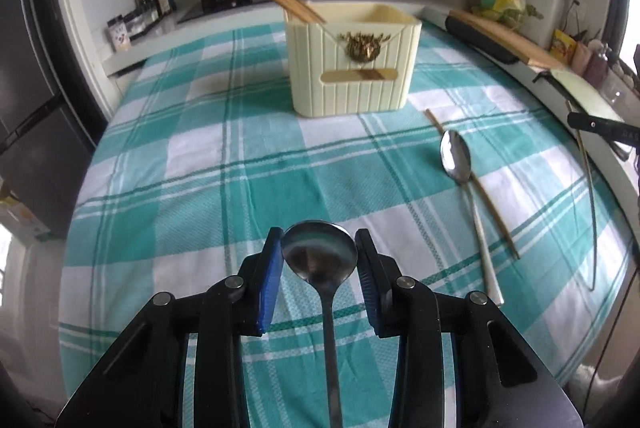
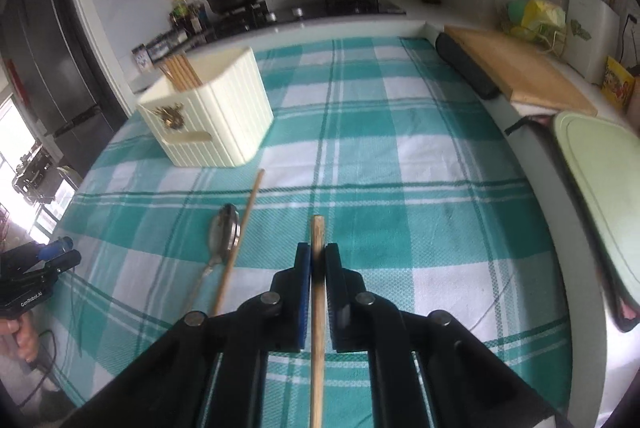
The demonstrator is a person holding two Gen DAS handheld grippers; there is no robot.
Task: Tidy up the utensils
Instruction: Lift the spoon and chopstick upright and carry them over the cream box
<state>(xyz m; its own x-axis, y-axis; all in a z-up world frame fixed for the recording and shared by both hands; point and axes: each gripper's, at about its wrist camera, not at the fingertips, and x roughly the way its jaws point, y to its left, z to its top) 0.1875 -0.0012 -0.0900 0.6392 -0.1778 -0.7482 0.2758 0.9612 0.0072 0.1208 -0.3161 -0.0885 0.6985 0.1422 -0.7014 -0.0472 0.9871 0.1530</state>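
Kitchen surroundings frame the work: a stove with a pan and a pot along the back wall, and a bench [image 1: 224,163] spread with a teal and white check cloth. On it stands a cream ribbed holder [image 1: 352,59] with a bundle of chopsticks [image 1: 298,7] already leaning in its left rear corner.

Both tongs are loaded. The left tongs [image 1: 319,256] have a spoon [image 1: 320,252] between them, its bowl sitting at the blue pads and its handle running back under the camera; the pads stand at the bowl's edges, so it looks gripped, though how firmly I cannot tell. The right tongs [image 2: 318,268] are closed narrow on a single chopstick [image 2: 317,240], whose tip pokes out ahead of the fingertips.

Lying loose on the cloth, well short of the holder, are a second spoon [image 1: 456,155] and another chopstick [image 1: 480,195], touching or crossing near the spoon's neck.

By my reading, the step in hand is carrying the two held pieces to the holder. Next, each needs to be brought over the open top, tipped toward upright and released, the chopstick by the bundle and the spoon in the free space. After that, the crossed pair on the cloth needs picking up, and the overlap could make a clean grip awkward.
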